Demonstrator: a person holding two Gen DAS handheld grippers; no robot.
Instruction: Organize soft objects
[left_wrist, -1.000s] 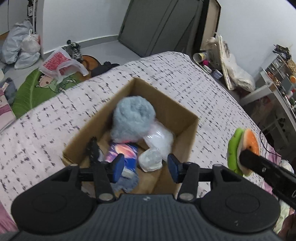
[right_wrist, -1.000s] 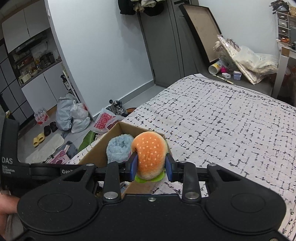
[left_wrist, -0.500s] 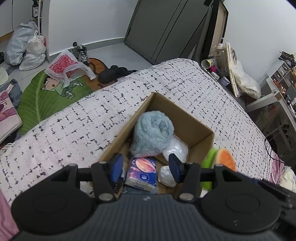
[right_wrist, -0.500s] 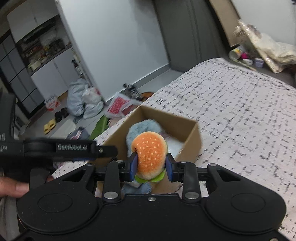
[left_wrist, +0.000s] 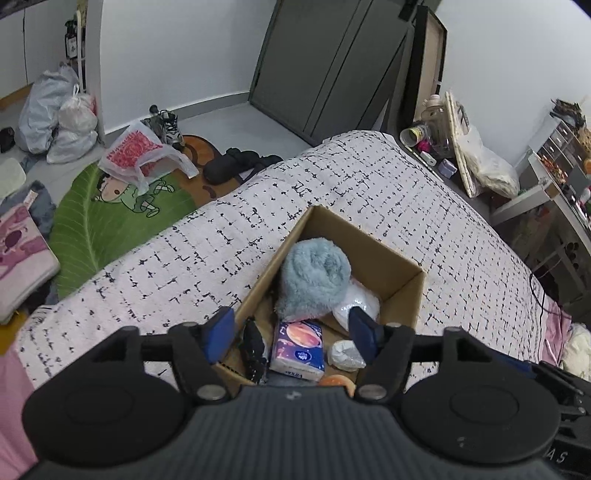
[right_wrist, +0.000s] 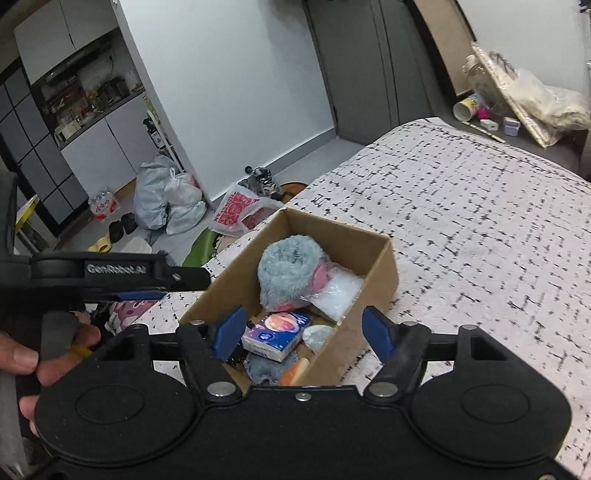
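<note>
The plush burger (right_wrist: 293, 372) has left the right tool (right_wrist: 301, 334), whose blue pads were clamped on it half a second ago and now stand wide apart with nothing between them. The burger lies at the near end of the cardboard box (right_wrist: 380, 273), only a sliver of its orange bun showing beside a fuzzy grey-blue scrap. The left tool (left_wrist: 291, 334) hovers over the same box, also spread and empty. Inside sit a shaggy blue plush roll (left_wrist: 314, 282), a glossy tissue pack (left_wrist: 297, 349) printed with a planet, and crinkled clear plastic bags (left_wrist: 360, 304). The box rests on a bed (left_wrist: 369, 192) under a white, black-flecked cover.
</note>
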